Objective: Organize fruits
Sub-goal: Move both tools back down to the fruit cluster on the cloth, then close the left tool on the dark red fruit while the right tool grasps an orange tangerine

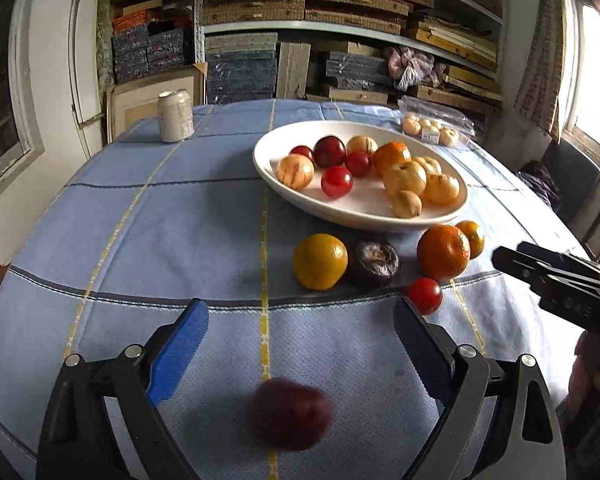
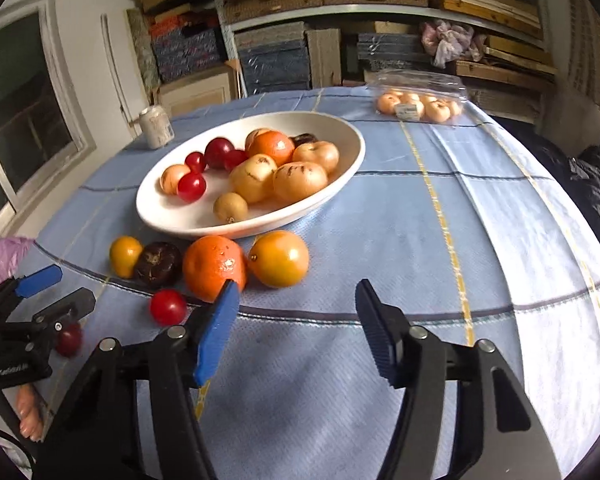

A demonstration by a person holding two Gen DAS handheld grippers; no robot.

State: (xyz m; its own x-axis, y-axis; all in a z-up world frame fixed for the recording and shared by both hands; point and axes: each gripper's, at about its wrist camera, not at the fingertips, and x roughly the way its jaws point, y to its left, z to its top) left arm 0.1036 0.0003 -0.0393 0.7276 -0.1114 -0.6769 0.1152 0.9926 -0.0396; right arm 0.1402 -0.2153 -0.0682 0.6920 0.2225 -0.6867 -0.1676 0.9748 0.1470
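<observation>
A round table under a blue checked tablecloth [image 1: 140, 220] carries one white oval bowl [image 1: 364, 216] and loose fruit in front of it. Counted in the right wrist view, the bowl holds eleven visible pieces: three small red tomatoes, one dark red plum [image 2: 219, 153], one orange [image 2: 271, 146], five pale yellow fruits and one dark fruit at the back, partly hidden. On the cloth just before the bowl lie five pieces in a loose row: one small yellow citrus [image 2: 125, 256], one dark wrinkled fruit [image 2: 158, 267] touching it, one large orange [image 2: 214, 268], one yellow-orange fruit [image 2: 278, 258] and one red tomato [image 2: 168, 307] nearer the cameras. A sixth loose piece, a blurred dark red plum [image 1: 291, 414], lies on the cloth between the jaws of the left gripper [image 1: 300, 320], which stand wide apart and do not touch it. The right gripper [image 2: 296, 300] is partly open with nothing between its blue pads; its left pad overlaps the large orange in the picture. Farther back stand one drinks can [image 1: 176, 116] and one clear plastic pack of pale fruit [image 1: 436, 126].
</observation>
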